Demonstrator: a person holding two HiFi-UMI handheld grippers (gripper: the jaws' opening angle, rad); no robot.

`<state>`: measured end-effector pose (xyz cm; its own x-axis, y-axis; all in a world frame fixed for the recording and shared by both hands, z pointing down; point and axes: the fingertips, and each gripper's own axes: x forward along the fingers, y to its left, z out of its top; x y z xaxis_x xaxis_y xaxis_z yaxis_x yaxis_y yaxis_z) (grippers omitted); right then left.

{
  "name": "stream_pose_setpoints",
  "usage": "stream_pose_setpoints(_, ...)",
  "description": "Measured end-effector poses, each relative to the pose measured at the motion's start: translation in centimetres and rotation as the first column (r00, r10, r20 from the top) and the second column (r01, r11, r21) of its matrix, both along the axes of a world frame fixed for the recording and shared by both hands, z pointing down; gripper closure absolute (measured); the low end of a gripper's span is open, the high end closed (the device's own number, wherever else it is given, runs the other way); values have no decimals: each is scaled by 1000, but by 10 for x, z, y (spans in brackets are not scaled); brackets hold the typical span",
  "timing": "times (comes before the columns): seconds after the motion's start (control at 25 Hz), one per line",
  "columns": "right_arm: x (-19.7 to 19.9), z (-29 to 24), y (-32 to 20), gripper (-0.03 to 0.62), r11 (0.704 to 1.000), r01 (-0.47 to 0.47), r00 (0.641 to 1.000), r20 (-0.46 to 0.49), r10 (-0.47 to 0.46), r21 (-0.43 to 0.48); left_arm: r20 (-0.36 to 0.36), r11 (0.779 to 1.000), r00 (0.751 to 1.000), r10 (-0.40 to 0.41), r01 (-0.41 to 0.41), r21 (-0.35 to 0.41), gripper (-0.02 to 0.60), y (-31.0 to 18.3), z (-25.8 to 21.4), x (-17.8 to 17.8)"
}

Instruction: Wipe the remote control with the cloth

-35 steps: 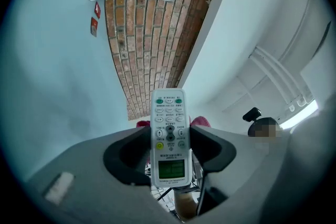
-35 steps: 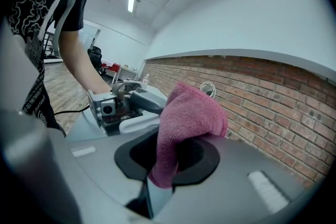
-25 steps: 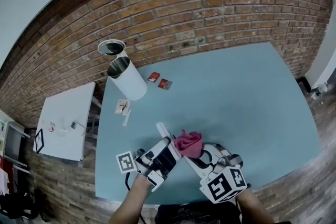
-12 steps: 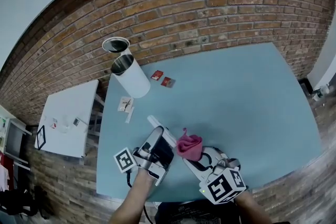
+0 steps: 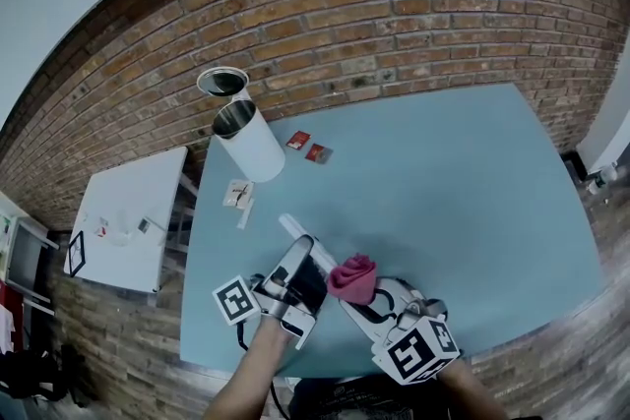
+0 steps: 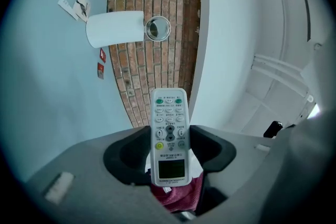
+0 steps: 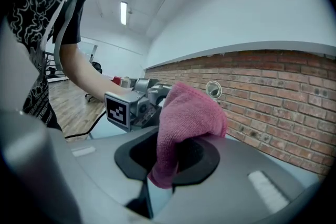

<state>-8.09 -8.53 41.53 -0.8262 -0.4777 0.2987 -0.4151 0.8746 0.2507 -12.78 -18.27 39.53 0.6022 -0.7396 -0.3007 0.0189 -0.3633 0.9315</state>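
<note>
Since 1 second ago my left hand-held gripper (image 5: 303, 259) has rolled and tipped its nose up a little, carrying the remote control (image 6: 169, 134) with it. Its 2 jaws are clamped on the remote's lower half, buttons facing its camera, the top end sticking out ahead above the tabletop (image 5: 443, 182). Just right of that gripper, by the remote's lower end, the pink cloth (image 5: 352, 277) sits bunched, pinched between the jaws of my right hand-held gripper (image 7: 170, 157).

Grey left gripper (image 5: 305, 261) and right gripper (image 5: 362, 296), each bearing a black-and-white marker cube (image 5: 415, 349); black short-sleeved T-shirt (image 7: 31, 13) printed white.
</note>
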Motion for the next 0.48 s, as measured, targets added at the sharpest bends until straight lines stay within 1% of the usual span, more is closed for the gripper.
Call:
stream_pose_setpoints(0.24, -2, -9, 2, 531, 1000, 6, 1000, 24, -5, -5, 93, 1000, 996, 1, 0, -5, 347, 1, 9, -2)
stream_pose_setpoints(0.48, 0, -20, -4, 531, 1000, -12, 997, 79, 14, -24, 195, 999, 980, 32, -31, -9, 347, 6, 17, 7)
